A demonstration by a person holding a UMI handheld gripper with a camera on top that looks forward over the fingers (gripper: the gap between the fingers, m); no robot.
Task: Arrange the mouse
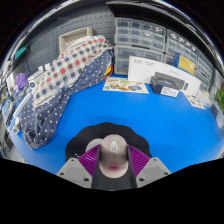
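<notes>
A small beige mouse point(112, 150) with a pinkish mark near its rear sits between the purple pads point(92, 160) of my gripper point(112, 160). Both pads press against its sides, so the gripper is shut on it. Just beyond and under the mouse's nose lies a round black mat point(98, 133) on the blue table top point(150, 115). The mouse hides the near part of the mat.
A plaid cloth over a starred fabric heap point(62, 80) covers the left of the table. Printed sheets point(126, 86) and white boxes point(152, 70) lie at the far side. Grey drawer cabinets point(140, 35) stand behind them.
</notes>
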